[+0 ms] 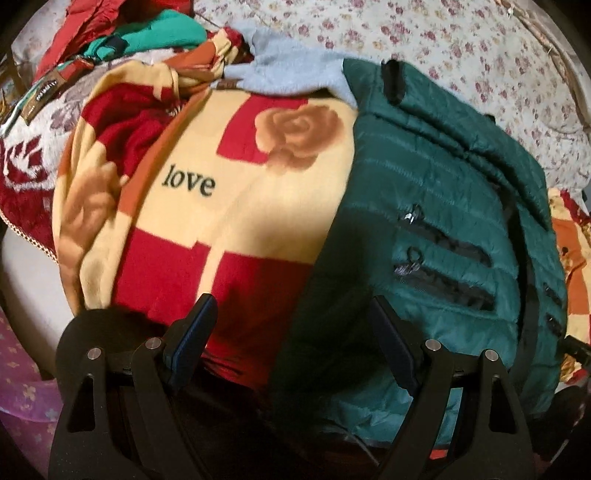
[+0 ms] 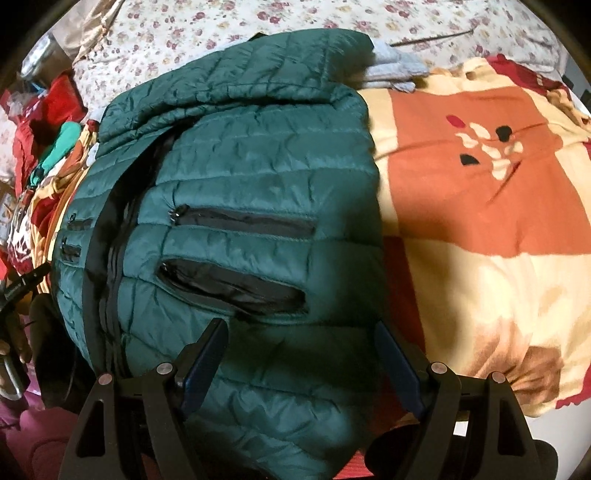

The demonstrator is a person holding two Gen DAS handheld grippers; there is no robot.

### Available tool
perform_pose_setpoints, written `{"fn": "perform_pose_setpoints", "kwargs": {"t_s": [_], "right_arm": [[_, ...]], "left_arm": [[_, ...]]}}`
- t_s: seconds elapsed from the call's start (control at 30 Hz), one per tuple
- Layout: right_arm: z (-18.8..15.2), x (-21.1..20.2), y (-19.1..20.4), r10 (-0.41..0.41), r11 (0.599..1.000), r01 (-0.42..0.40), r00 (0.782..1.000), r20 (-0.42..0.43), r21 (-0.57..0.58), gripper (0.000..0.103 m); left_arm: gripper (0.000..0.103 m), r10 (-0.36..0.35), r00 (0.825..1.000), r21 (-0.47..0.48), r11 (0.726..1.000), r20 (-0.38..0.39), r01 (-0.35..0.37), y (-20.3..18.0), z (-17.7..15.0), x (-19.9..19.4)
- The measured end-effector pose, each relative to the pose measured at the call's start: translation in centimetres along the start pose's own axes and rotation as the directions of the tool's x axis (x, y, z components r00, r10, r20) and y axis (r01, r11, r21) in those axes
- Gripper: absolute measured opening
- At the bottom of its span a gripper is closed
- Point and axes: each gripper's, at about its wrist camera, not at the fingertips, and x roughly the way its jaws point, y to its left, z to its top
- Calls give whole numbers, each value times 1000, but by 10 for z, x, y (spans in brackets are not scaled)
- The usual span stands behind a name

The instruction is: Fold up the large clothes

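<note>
jacket: green quilted jacket (image 2: 236, 177) folded, lying on the love-print blanket (image 1: 207, 184)
left gripper (image 1: 295, 332): jaws wide apart, holding nothing
right gripper (image 2: 303, 350): jaws wide apart, empty, over jacket hem

The right gripper (image 2: 297, 332) hangs with its jaws spread wide, nothing between them, over the lower part of a green quilted jacket (image 2: 236, 177). The jacket lies folded, spreading ahead of the tool and off to its left. Two black zipped pockets run crosswise just beyond the fingertips (image 2: 216, 334), the nearer pocket (image 2: 232, 286) gaping, the farther pocket (image 2: 245, 223) closed. To the tool's right, a cream, orange and red blanket (image 2: 480, 206) lies under the jacket's edge. Far ahead, a floral sheet (image 2: 295, 18) covers the bed. Crumpled red and teal clothes (image 2: 55, 140) are heaped far left.
</note>
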Motion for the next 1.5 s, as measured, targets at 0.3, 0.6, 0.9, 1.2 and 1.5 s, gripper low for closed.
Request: {"fn": "perform_pose_setpoints", "kwargs": {"t_s": [0.3, 0.6, 0.9, 1.2, 1.5], "right_arm": [[-11, 13, -12, 32, 999, -28, 995, -98, 45, 80], [-30, 19, -26, 132, 988, -116, 978, -162, 102, 81], [-37, 4, -1, 360, 933, -355, 926, -114, 61, 81], [-46, 19, 21, 220, 968, -236, 962, -164, -86, 46], [-23, -41, 33, 256, 948, -248, 967, 14, -198, 25]], "left_arm": [[84, -62, 997, 27, 998, -51, 63, -10, -11, 17], [84, -93, 994, 6, 996, -57, 93, -6, -16, 19], [84, -76, 995, 121, 989, -72, 84, -21, -21, 17], [45, -66, 996, 157, 985, -61, 75, -28, -27, 13], [18, -162, 987, 81, 983, -5, 162, -17, -7, -22]]}}
